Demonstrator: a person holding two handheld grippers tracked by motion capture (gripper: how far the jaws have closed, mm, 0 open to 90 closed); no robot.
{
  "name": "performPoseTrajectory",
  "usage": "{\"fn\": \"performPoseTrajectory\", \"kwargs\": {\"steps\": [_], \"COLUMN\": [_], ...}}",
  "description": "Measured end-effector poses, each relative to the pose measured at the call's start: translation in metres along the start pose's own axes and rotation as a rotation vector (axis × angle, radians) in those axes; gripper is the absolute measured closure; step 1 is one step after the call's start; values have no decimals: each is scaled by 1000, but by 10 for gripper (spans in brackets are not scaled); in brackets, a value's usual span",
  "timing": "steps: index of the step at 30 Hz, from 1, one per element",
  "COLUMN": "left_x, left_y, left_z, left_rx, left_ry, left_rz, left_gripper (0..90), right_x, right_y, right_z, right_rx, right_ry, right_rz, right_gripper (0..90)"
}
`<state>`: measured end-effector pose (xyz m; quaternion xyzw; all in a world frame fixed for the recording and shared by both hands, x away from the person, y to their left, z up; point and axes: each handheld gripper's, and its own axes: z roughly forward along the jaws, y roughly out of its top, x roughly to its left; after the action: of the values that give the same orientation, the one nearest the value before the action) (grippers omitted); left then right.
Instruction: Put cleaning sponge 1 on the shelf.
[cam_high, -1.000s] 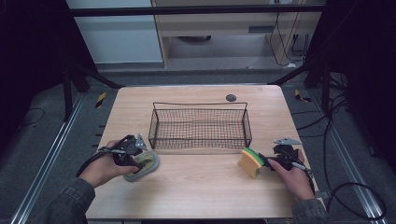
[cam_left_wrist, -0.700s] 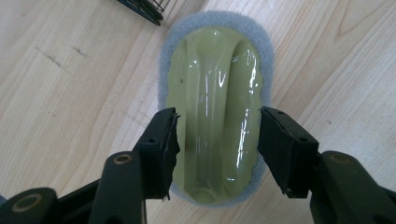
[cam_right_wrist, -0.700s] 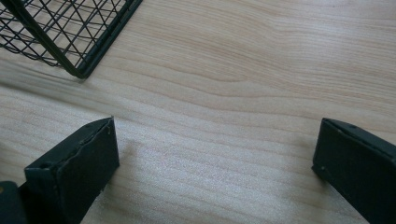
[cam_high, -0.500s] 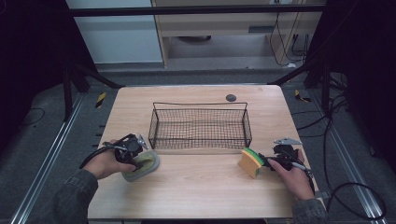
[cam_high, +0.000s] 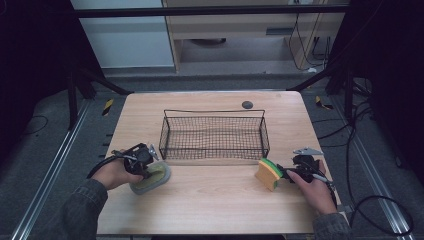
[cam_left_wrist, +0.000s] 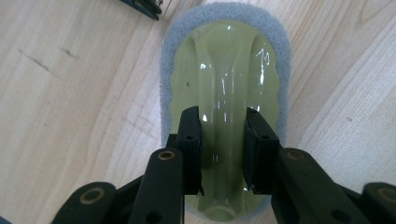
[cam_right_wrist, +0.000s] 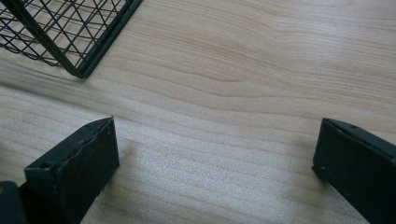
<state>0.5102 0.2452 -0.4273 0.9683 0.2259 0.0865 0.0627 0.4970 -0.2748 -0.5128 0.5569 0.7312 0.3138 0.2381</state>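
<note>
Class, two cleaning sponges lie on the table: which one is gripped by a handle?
The oval grey sponge by the left gripper: its jaws pinch its pale green handle. The yellow-green block sponge has no handle.

My left gripper (cam_left_wrist: 223, 144) covers the near end of the scrubber's (cam_left_wrist: 224, 70) handle ridge. In my right gripper view the wire basket (cam_right_wrist: 70, 35) is cut off at the top-left corner. The dark disc (cam_high: 247, 104) on the bench's (cam_high: 210, 210) far edge is too small to identify.

Table centre: black wire mesh basket (cam_high: 214, 135)
Front left of basket: oval grey-rimmed green-handled scrubber (cam_high: 151, 177)
Front right: yellow-and-green rectangular sponge (cam_high: 268, 173)
Behind basket: small dark round disc (cam_high: 247, 104)
</note>
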Motion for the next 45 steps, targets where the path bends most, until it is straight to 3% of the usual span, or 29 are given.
{"fn": "performPoseTrajectory", "kwargs": {"steps": [7, 17, 20, 30, 32, 36, 42, 45], "left_x": [-15, -35, -32, -20, -16, -13, -5, 2], "left_y": [-2, 0, 6, 26, 34, 43, 56, 63], "left_z": [-23, -65, -77, -93, -96, -102, -107, -106], "left_rx": [-61, -130, -170, -198, -222, -243, -244, -253], "left_ry": [63, 218, 258, 291, 333, 362, 364, 341], "left_rz": [50, 172, 200, 244, 258, 273, 282, 299], "left_gripper": [710, 711, 712, 711, 711, 711, 712, 711], "right_x": [0, 0, 0, 0, 0, 0, 0, -1], "right_y": [0, 0, 0, 0, 0, 0, 0, 0], "right_z": [0, 0, 0, 0, 0, 0, 0, 1], "right_rx": [0, 0, 0, 0, 0, 0, 1, 0], "right_ry": [0, 0, 0, 0, 1, 0, 0, 5], "right_rz": [0, 0, 0, 0, 1, 0, -4, -7], "right_gripper": [5, 5, 5, 5, 5, 5, 5, 5]}}
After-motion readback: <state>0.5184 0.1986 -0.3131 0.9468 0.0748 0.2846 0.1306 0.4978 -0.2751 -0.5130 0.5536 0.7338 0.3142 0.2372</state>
